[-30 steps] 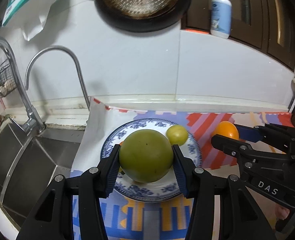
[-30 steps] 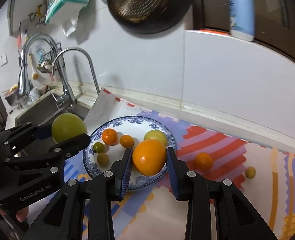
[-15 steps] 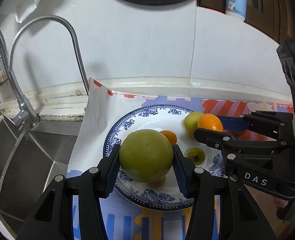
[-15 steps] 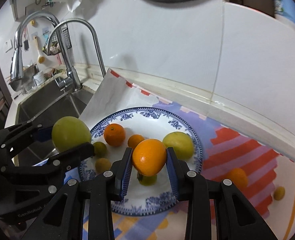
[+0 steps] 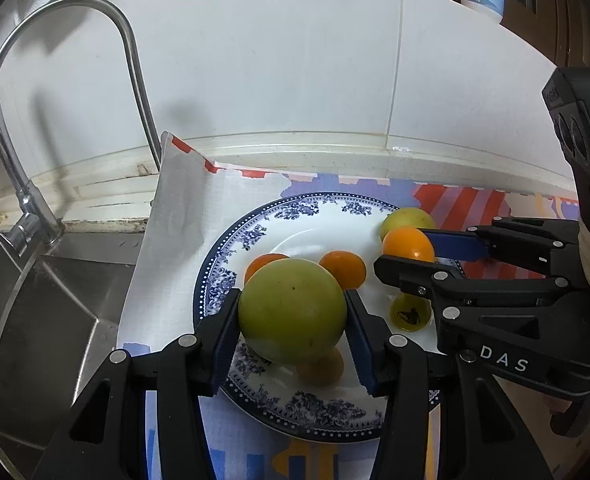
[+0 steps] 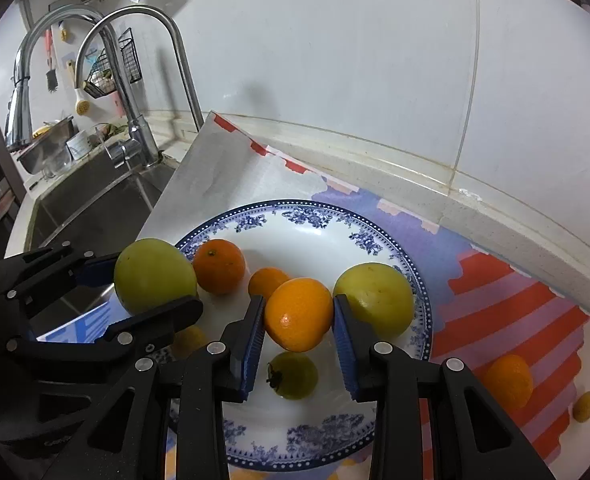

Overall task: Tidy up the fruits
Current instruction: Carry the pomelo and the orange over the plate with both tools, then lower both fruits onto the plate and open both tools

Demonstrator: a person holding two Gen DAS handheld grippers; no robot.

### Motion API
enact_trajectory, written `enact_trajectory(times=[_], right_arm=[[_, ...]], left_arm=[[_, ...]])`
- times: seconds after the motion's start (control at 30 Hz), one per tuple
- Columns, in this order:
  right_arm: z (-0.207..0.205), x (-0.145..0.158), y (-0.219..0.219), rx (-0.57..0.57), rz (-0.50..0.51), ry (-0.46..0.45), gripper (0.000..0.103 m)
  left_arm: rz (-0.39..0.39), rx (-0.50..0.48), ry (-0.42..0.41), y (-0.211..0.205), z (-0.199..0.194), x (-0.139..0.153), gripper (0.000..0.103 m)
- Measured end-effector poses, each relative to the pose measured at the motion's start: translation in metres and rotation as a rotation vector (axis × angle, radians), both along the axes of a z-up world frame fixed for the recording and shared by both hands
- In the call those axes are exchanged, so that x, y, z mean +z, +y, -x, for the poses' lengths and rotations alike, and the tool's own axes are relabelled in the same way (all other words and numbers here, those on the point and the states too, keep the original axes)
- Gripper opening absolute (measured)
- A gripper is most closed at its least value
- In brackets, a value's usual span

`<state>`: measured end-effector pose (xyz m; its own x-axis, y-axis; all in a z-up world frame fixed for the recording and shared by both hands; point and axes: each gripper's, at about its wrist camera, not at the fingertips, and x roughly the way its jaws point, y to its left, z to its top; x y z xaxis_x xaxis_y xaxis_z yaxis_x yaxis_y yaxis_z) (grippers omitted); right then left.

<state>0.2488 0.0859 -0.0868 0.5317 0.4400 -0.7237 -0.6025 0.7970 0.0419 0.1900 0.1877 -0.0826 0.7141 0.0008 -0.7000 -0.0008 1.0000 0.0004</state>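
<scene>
My left gripper (image 5: 291, 322) is shut on a big green fruit (image 5: 291, 310), held just above the left part of the blue-and-white plate (image 5: 295, 210). My right gripper (image 6: 298, 316) is shut on an orange (image 6: 298, 314) over the plate (image 6: 335, 216). On the plate lie two small oranges (image 6: 219, 266), a yellow-green fruit (image 6: 375, 300) and a small green fruit (image 6: 293, 375). In the left wrist view the right gripper (image 5: 409, 258) comes in from the right with its orange (image 5: 407, 244). In the right wrist view the left gripper (image 6: 151, 282) holds the green fruit (image 6: 155, 276) at left.
The plate rests on a patterned cloth (image 6: 515, 292) beside a steel sink (image 5: 35, 300) with a curved tap (image 5: 131, 72). A small orange (image 6: 509, 380) and a tiny yellow fruit (image 6: 584, 406) lie on the cloth at right. A tiled wall (image 5: 295, 60) stands behind.
Both grippers have come down and closer over the plate with their fruits still held. The plate now fills more of both views.
</scene>
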Motion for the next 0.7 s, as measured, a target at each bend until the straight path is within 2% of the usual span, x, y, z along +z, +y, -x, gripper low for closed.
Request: enact_trajectory(times=[0.27, 0.53, 0.7], right_arm=[[0.004, 0.006, -0.008, -0.029, -0.016, -0.014, 0.038], [0.019, 0.013, -0.034, -0.14, 0.038, -0.06, 0.038], [0.02, 0.009, -0.051, -0.185, 0.031, -0.037, 0.038]], left_arm=[[0.002, -0.011, -0.002, -0.003, -0.002, 0.0, 0.049], [0.003, -0.053, 0.016, -0.019, -0.009, 0.001, 0.049], [0.001, -0.077, 0.038, -0.032, -0.013, -0.002, 0.049]])
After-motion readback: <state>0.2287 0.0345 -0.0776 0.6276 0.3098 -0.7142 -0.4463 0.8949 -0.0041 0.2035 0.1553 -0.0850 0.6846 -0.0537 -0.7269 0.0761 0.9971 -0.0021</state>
